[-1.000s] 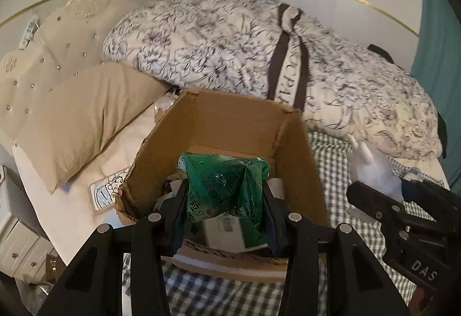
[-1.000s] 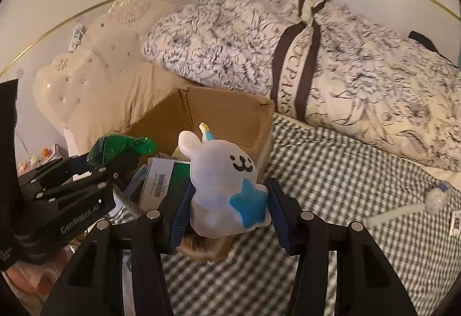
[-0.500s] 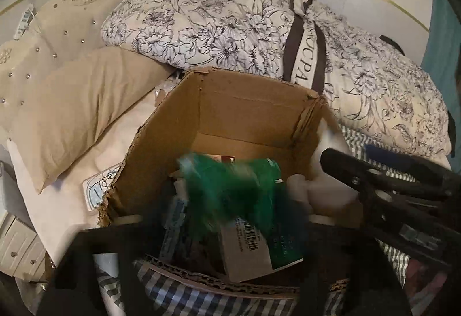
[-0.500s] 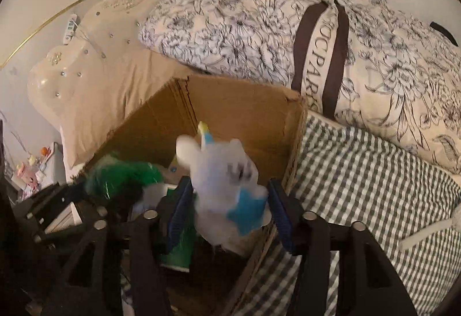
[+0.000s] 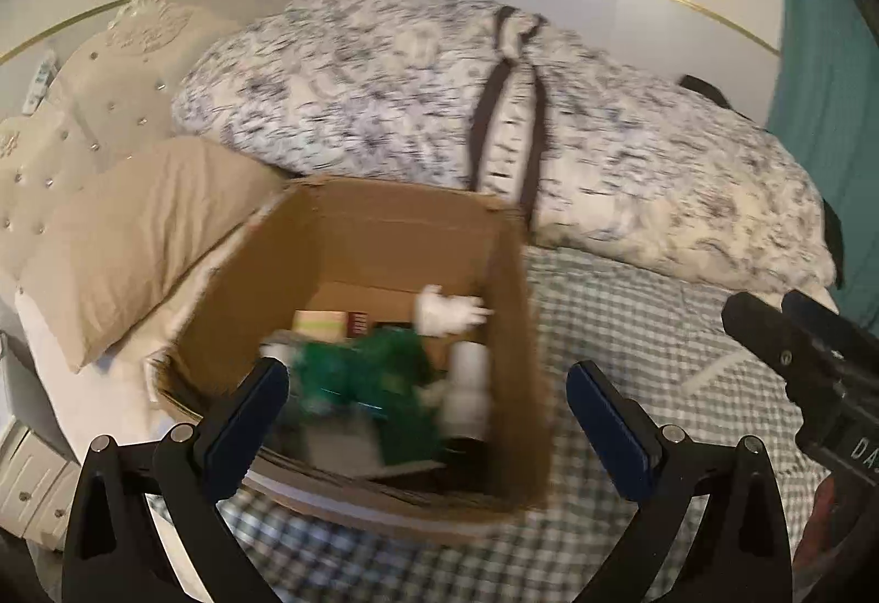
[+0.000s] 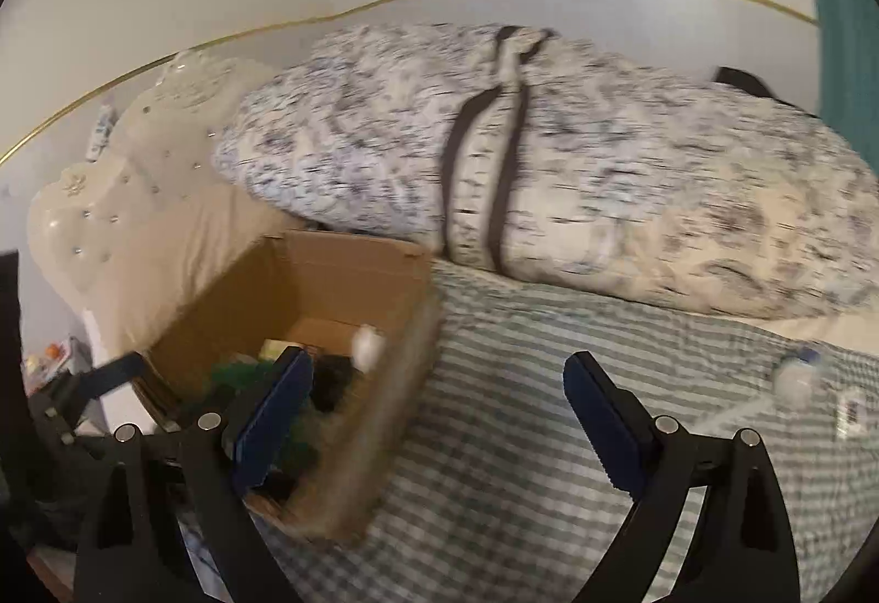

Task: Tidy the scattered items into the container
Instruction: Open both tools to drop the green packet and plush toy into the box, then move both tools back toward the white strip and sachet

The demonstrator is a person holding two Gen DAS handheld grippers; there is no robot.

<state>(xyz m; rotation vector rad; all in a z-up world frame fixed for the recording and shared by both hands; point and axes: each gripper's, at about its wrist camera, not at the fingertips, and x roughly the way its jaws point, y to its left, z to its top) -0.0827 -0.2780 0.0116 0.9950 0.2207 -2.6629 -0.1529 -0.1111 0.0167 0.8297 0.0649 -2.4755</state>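
Observation:
An open cardboard box [image 5: 505, 328] stands on the checked bedspread and also shows in the right wrist view [image 6: 395, 372]. Inside it lie a green crinkly packet [image 5: 379, 372], a white plush toy [image 5: 448, 314] and other blurred items. The plush shows as a white blob in the right wrist view [image 6: 367, 346]. My left gripper [image 5: 426, 416] is open and empty just above the box's near rim. My right gripper [image 6: 431, 416] is open and empty over the bedspread right of the box. The right gripper also shows at the right edge of the left wrist view [image 5: 813, 372].
A rolled floral duvet [image 5: 604, 163] lies behind the box. A beige pillow [image 5: 137, 229] and a tufted headboard [image 5: 82, 108] are to the left. A small clear bottle [image 6: 794, 377] and a white tag [image 6: 849, 410] lie on the checked bedspread [image 6: 522, 465] at right.
Both grippers opened and let go: the green packet and the white plush toy now lie in the box. Both grippers have drawn back, the right one moving rightward.

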